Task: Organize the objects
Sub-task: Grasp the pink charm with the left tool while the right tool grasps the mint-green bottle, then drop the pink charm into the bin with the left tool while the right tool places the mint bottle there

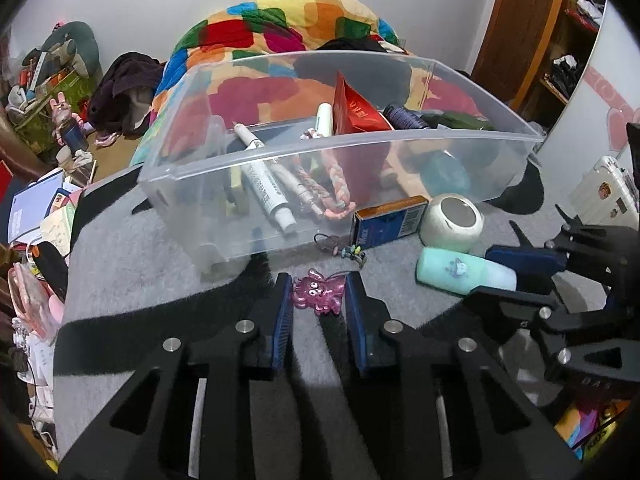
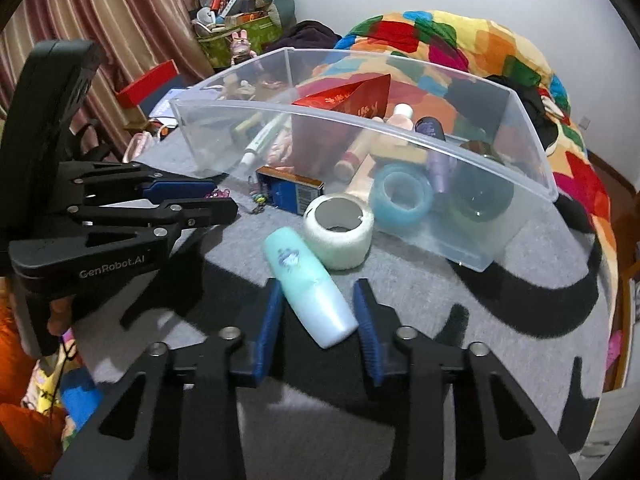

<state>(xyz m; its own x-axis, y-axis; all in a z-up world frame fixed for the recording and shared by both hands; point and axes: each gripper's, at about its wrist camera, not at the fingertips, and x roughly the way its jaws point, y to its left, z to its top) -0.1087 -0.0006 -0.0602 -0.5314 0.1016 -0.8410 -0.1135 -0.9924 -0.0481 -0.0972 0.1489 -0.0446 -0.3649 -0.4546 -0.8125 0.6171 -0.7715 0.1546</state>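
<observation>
The left hand-held gripper (image 1: 318, 304) is low over the grey felt-covered desk (image 1: 160, 280), its blue-padded fingers (image 1: 283, 312) narrowed around a small glittery purple octopus charm (image 1: 318, 291); whether the pads touch it, I cannot tell. The right hand-held gripper (image 2: 318, 312) stands wider, straddling a mint-green and white plastic bottle (image 2: 310, 288) that lies on its side, slanted between the fingers; the left pad (image 2: 269, 320) is against the bottle's side and the right pad is apart from it.

Just beyond the bottle sits a white roll of tape (image 2: 339, 236), touching it, and beside the roll a blue and orange cardboard box (image 2: 289, 194). A small beaded keychain (image 1: 345, 250) lies near the box.

Behind these stands a clear plastic storage bin (image 1: 360, 148) holding white marker pens (image 1: 260, 176), a braided pink rope (image 1: 332, 192), a red paper packet (image 1: 354, 110), a translucent blue tape roll (image 2: 401, 192) and bottles. A multicoloured patchwork quilt (image 1: 280, 24) is heaped behind the bin.
</observation>
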